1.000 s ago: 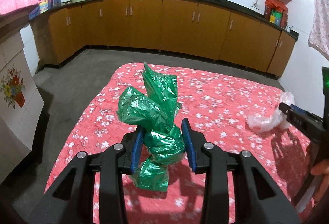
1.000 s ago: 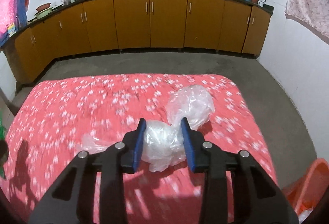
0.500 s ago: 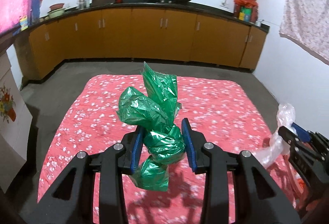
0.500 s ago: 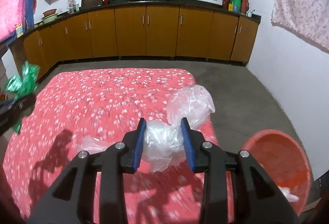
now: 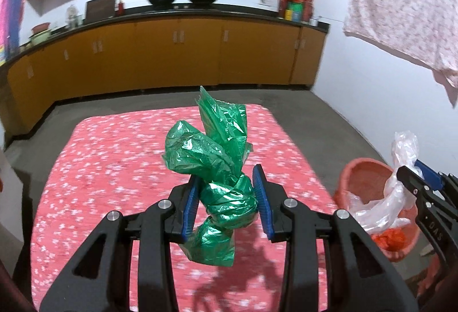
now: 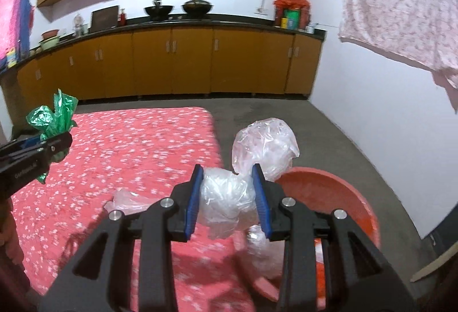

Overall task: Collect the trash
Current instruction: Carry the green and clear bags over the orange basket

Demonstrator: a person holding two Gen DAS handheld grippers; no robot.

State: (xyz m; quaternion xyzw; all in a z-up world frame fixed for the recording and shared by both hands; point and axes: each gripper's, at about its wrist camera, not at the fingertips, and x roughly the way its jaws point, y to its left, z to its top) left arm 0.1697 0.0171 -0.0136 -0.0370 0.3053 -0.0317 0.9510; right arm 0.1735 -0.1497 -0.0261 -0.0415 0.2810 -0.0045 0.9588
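The left gripper [image 5: 226, 197] clamps a knotted green plastic bag [image 5: 211, 166] above the red floral tablecloth [image 5: 114, 154]. The right gripper [image 6: 227, 194] pinches a crumpled clear plastic bag [image 6: 229, 200] over the orange basin [image 6: 337, 191] (lettering on the grippers' sides is too blurred to read).

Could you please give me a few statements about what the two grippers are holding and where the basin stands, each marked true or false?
1. The left gripper is clamped on a green plastic bag. True.
2. The right gripper is empty and open. False: it is shut on a clear plastic bag.
3. The red basin stands on the floor beside the bed. True.
4. The green bag already lies in the basin. False: it is held above the pink floral bedspread.
5. Two black woks sit on the counter. True.
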